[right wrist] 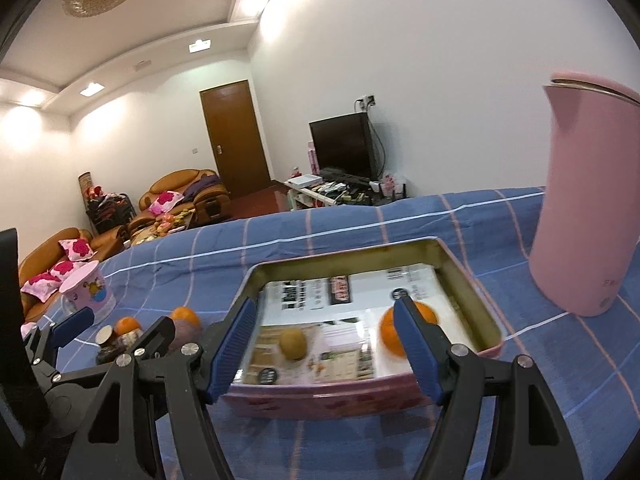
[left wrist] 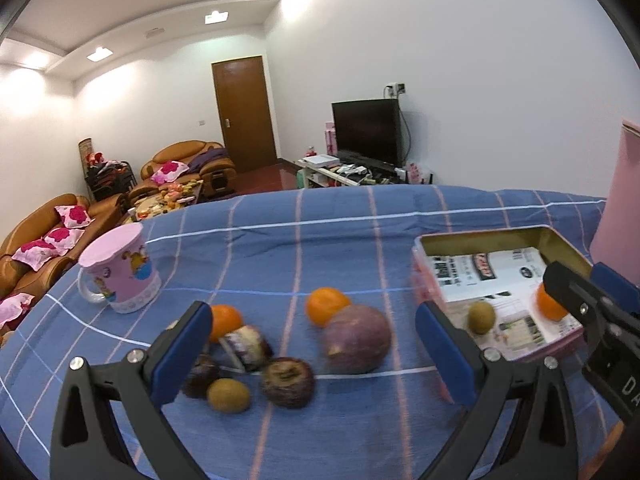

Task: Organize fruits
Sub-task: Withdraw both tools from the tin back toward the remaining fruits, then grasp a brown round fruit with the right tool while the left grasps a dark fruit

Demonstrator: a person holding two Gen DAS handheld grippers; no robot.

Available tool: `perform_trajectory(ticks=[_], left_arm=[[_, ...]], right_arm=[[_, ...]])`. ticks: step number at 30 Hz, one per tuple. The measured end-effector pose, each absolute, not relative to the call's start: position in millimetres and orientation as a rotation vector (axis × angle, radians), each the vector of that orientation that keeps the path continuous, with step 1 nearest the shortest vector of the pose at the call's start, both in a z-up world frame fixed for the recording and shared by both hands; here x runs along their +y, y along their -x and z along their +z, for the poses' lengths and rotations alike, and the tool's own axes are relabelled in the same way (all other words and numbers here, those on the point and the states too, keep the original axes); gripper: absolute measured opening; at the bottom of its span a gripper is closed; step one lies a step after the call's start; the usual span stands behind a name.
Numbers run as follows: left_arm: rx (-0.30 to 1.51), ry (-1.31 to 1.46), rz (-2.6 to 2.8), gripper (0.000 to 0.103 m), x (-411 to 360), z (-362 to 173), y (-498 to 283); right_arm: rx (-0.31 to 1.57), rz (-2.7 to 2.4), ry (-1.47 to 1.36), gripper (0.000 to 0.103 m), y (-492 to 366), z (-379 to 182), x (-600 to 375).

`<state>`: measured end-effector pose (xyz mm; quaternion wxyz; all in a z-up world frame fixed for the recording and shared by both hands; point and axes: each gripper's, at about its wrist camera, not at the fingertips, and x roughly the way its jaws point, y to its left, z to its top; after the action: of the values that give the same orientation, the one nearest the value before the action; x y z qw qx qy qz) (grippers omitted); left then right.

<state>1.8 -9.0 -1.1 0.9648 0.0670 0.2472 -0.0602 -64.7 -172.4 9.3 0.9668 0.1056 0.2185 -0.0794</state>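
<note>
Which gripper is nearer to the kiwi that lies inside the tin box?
Right. The right gripper is open just in front of the tin box, aimed at that kiwi. The left gripper is open over the loose fruits on the cloth, beside the box.

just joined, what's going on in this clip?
A person with a gripper in each hand is sorting fruit into a pink tin on a blue checked tablecloth. The tin already holds a kiwi and an orange. Both the left gripper and the right gripper are open and empty. Left on the cloth: two oranges, a kiwi, a large purple fruit and some small dark ones, near a pink mug.
</note>
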Motion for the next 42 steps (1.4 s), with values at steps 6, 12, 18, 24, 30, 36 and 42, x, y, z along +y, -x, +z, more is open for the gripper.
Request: perform_trajectory(ticks=[6, 12, 18, 24, 30, 36, 42], left_arm=[[0.521, -0.112, -0.083, 0.103, 21, -4, -11], [0.531, -0.122, -0.036, 0.103, 57, -6, -22], [0.579, -0.107, 0.048, 0.103, 110, -11, -44], [0.621, -0.101, 0.139, 0.103, 153, -17, -60], [0.648, -0.069, 0.16, 0.103, 173, -19, -65], [0.653, -0.049, 0.041, 0.102, 171, -14, -59], [0.677, -0.041, -0.085, 0.094, 159, -12, -56]], right_arm=[[0.457, -0.126, -0.207, 0.073, 58, 8, -149], [0.474, -0.084, -0.192, 0.073, 49, 7, -124], [0.509, -0.063, -0.122, 0.073, 39, 5, -93], [0.56, 0.049, -0.069, 0.073, 30, 1, -59], [0.669, 0.152, -0.036, 0.058, 14, -12, -24], [0.805, 0.157, -0.091, 0.046, -10, -32, -19], [0.874, 0.184, -0.206, 0.045, -31, -46, -24]])
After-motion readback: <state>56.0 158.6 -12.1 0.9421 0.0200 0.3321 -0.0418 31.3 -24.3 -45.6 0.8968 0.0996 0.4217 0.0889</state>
